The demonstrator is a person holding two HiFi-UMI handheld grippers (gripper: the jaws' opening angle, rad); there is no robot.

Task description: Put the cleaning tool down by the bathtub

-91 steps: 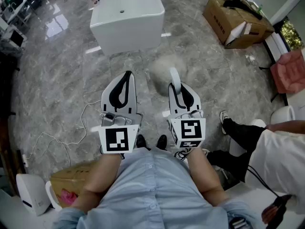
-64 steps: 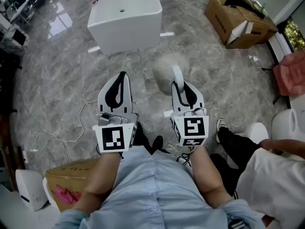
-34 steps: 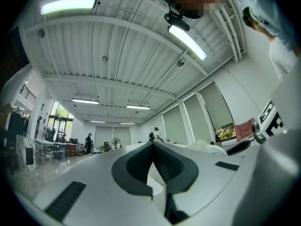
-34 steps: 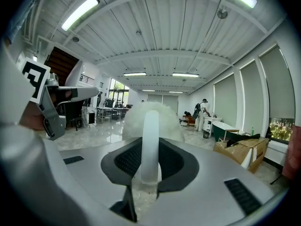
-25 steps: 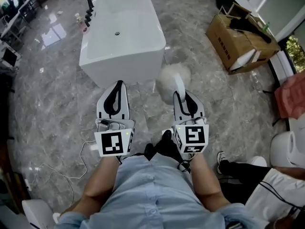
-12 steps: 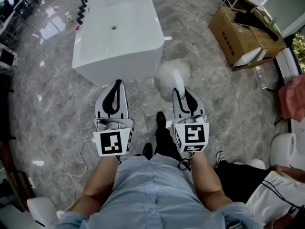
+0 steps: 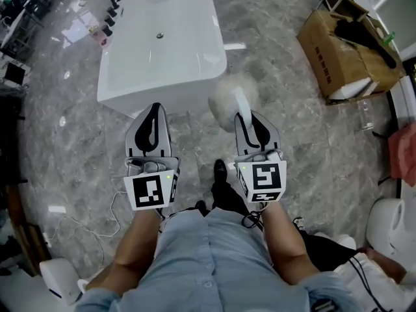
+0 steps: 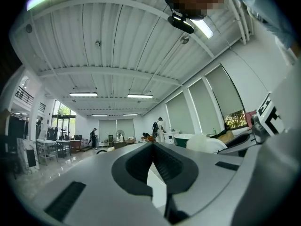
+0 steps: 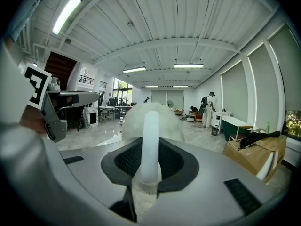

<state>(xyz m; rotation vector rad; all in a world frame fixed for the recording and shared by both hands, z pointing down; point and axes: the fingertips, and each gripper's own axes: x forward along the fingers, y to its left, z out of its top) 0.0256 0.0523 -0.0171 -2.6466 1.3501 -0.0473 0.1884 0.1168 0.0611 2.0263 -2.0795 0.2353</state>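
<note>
right tool (image 7: 249, 118) still pinching white duster (image 7: 225, 100) by its handle, fluffy head now hanging over the floor (image 7: 305, 129) just beside bathtub (image 7: 188, 93) near corner, tub sitting closer than before, left tool (image 7: 154, 109) staying pressed together, empty

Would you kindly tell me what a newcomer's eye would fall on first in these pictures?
The large white rectangular bathtub fills the upper middle of the head view. Just before it, the right gripper clamps the handle of a fluffy white cleaning tool, whose head hangs near the tub's right corner.
</note>
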